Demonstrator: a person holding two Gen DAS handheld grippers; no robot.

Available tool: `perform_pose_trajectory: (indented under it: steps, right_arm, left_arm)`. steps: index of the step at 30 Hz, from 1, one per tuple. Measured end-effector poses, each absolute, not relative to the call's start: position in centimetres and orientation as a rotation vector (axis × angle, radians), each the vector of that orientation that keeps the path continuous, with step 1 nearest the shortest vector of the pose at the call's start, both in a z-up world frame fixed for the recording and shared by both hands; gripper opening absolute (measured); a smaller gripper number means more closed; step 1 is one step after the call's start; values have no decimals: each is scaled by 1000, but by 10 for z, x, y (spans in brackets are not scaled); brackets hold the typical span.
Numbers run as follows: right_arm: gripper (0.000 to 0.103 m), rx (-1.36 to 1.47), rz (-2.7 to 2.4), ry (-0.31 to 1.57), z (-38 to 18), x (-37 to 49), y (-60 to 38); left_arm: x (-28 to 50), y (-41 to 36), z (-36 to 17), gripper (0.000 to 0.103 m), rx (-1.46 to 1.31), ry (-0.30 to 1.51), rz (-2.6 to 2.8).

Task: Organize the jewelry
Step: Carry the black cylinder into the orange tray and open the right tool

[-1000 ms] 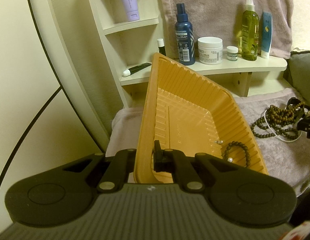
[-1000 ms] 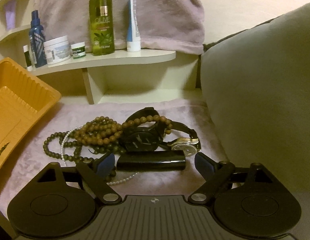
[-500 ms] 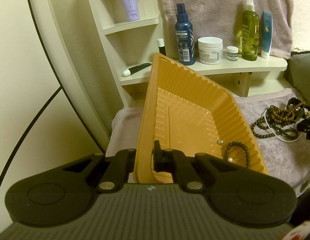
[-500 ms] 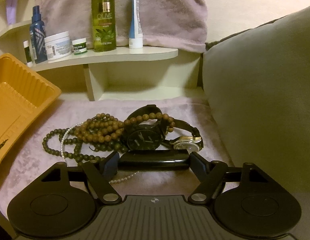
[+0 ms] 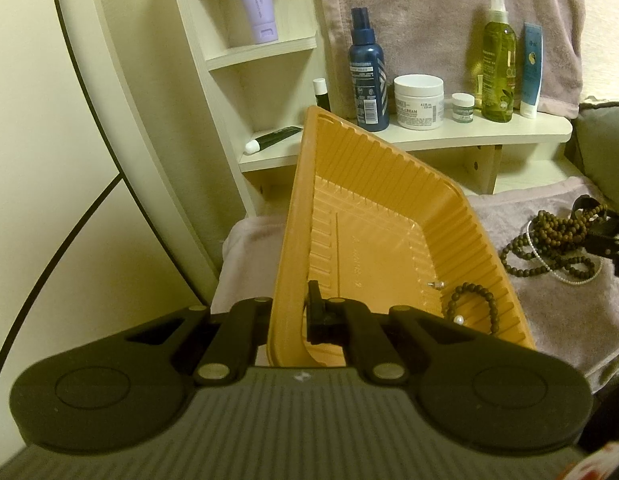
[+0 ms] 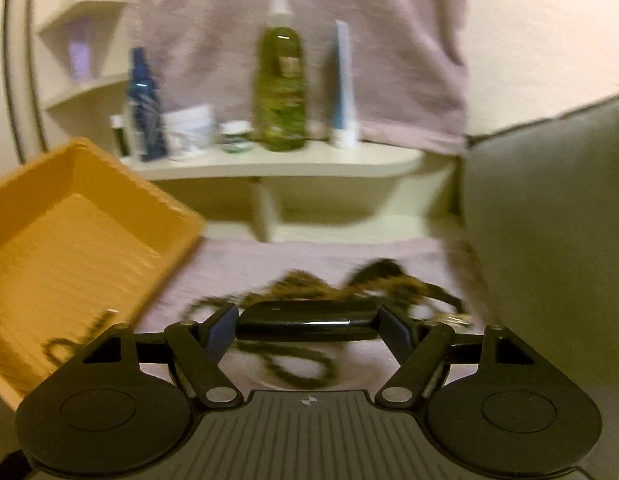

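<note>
My left gripper (image 5: 290,312) is shut on the near rim of the orange ribbed tray (image 5: 369,208) and holds it tilted. In the tray lie a dark bead bracelet (image 5: 473,300) and two pearl studs (image 5: 435,285). My right gripper (image 6: 308,326) is shut on a glossy black oblong case (image 6: 329,314), gripped by its two ends and raised above the pile of brown and green bead strands (image 6: 309,284). A black watch (image 6: 389,270) lies in that pile, blurred. The pile (image 5: 557,240) sits on the mauve cloth to the right of the tray (image 6: 69,220).
A pale wooden shelf (image 5: 449,140) behind the tray carries a blue bottle (image 5: 367,80), a white jar (image 5: 418,100), a green spray bottle (image 6: 281,92) and a tube. A grey cushion (image 6: 549,220) stands at the right, and a curved white panel (image 5: 89,120) at the left.
The right gripper's jaws closed onto the ends of the black case, then lifted it off the cloth; that view is now blurred by the move. The left gripper and the tray have not moved.
</note>
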State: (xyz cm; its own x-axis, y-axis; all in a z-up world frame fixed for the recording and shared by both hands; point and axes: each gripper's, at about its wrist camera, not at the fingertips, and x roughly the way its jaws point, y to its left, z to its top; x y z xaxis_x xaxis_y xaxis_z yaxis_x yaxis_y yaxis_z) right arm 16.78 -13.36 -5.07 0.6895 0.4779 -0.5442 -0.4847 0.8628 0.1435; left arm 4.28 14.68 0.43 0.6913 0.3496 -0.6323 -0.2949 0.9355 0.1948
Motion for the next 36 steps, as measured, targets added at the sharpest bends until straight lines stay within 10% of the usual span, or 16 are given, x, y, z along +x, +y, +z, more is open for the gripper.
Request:
perform_pose_trajectory:
  steps: [36]
  right_arm:
    - [77, -26, 941, 583, -46, 133, -12]
  left_arm:
    - [43, 147, 7, 6, 76, 719, 348]
